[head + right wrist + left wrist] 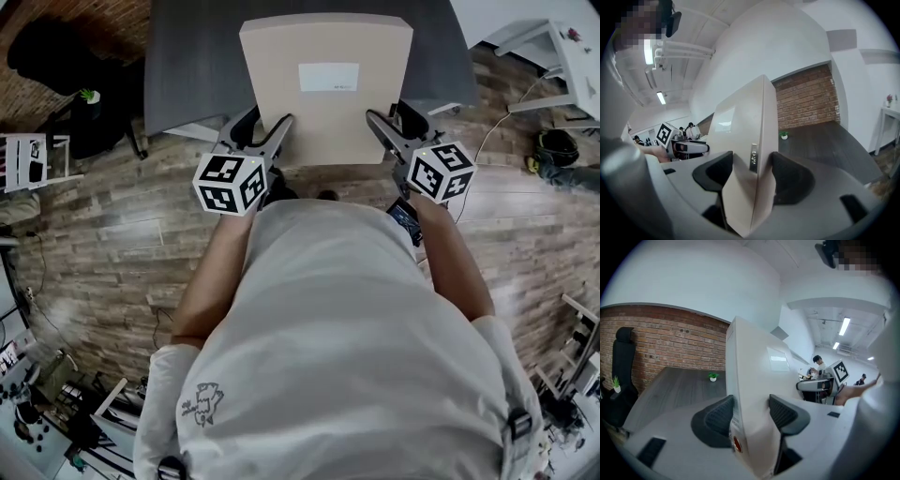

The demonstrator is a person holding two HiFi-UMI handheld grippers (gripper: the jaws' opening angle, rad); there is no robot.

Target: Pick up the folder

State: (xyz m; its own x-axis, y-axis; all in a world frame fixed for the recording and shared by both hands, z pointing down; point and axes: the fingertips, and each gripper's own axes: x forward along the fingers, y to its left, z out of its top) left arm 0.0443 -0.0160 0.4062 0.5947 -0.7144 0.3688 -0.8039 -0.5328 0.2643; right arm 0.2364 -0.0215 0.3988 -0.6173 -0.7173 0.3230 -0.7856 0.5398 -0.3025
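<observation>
Left tool (751,409) and right tool (751,171) each clamp one side edge of the folder (326,89), so the pick-up looks all but finished. The folder is a pale, stiff one with a white label (328,77) on the face turned toward the person. It is held up between the two tools, low on its sides, roughly upright and leaning a little away. Its lower edge sits over the near edge of the dark counter (197,66), partly past it and above the wooden floor (112,244). No part of it seems to rest on the counter, though the underside cannot be checked. What remains, as I judge it, is only to carry it clear and keep it steady.

Each tool's jaws stand wide apart, yet they are closed on the folder: one ribbed pad presses the labelled face and the other the back, with the folder's edge filling the gap. Neither tool touches anything else.

Beyond the folder, a small potted plant (713,377) stands far back on the counter, before a brick wall (661,338).
</observation>
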